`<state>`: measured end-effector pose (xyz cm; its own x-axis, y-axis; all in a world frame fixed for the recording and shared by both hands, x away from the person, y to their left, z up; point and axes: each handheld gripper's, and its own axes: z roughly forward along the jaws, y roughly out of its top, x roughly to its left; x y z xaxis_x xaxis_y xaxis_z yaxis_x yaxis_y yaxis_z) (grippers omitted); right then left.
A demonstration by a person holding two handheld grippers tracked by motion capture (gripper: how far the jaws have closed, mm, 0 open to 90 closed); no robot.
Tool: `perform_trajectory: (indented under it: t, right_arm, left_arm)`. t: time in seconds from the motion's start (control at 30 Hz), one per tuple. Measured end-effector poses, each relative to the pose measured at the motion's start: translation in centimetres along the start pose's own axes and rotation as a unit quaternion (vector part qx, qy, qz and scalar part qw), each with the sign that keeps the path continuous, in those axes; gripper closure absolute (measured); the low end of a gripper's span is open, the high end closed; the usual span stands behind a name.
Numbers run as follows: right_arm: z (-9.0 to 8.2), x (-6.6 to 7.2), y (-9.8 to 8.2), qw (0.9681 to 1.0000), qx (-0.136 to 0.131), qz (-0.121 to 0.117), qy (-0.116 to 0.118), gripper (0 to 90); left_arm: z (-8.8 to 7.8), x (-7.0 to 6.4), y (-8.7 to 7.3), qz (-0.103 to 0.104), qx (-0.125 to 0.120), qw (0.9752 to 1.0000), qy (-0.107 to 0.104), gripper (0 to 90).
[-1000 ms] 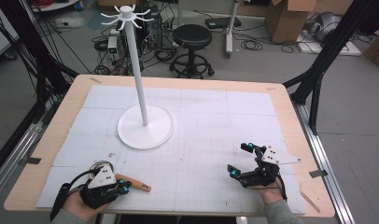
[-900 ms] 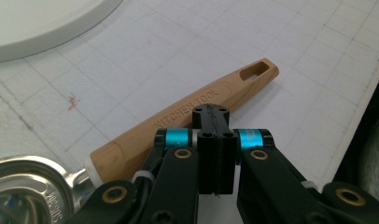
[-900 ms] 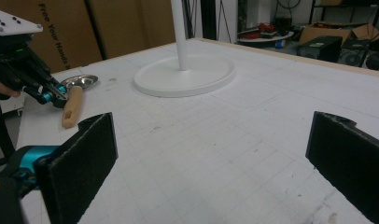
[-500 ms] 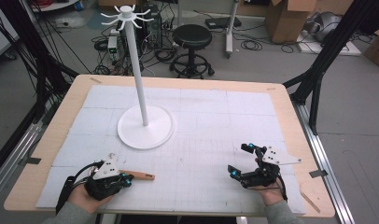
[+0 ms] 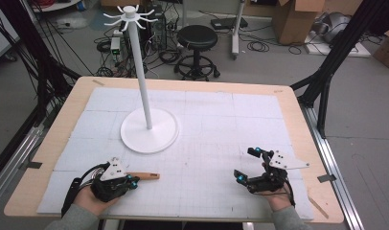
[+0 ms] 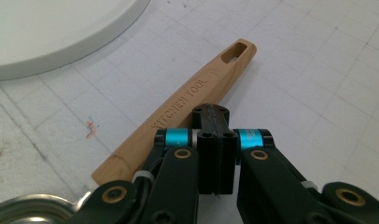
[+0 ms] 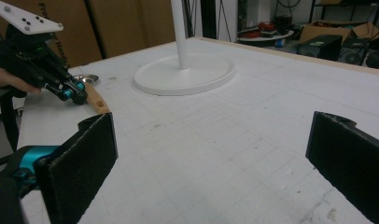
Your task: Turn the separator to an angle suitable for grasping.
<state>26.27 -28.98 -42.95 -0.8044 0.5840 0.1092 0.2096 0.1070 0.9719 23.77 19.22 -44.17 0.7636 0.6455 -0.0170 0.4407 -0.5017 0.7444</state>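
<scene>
A wooden handle (image 6: 178, 107) marked "KITCHEN TOOL" lies flat on the white mat, with a hanging slot at its far end and a metal bowl (image 6: 33, 210) at its near end. My left gripper (image 6: 211, 112) is shut with its pads pressed together and nothing between them. Its tips sit just over the handle's right edge. In the high view this gripper (image 5: 132, 179) is at the front left, and the handle (image 5: 144, 176) points right. My right gripper (image 5: 245, 164) rests open at the front right, with nothing between its jaws (image 7: 211, 154).
A white hanger stand (image 5: 149, 132) with a tall pole and hooked top stands on its round base at the mat's left centre, behind the left gripper. The table's wooden rim (image 5: 298, 124) frames the mat. A stool and boxes stand on the floor beyond.
The wooden handle has swung from pointing down-right to lying level, pointing right. The left hand shifted slightly with it. The right gripper has not moved.
</scene>
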Motion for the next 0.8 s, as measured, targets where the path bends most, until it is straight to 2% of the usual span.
perform_trajectory:
  t: [0.3,0.57,0.8]
  right_arm:
    - [0.0,0.0,0.0,1.0,-0.001,0.001,0.001,1.2]
    - [-0.1,-0.1,0.0,1.0,0.0,0.001,0.0,1.2]
    - [-0.1,0.0,0.0,1.0,0.0,0.002,0.001,1.2]
  left_arm:
    - [0.7,0.4,0.7,0.0,-0.004,1.0,0.005,89.8]
    - [1.3,0.2,1.2,0.011,0.001,0.9999,0.005,89.8]
    - [1.7,0.4,1.5,0.007,-0.002,0.9999,0.013,89.8]
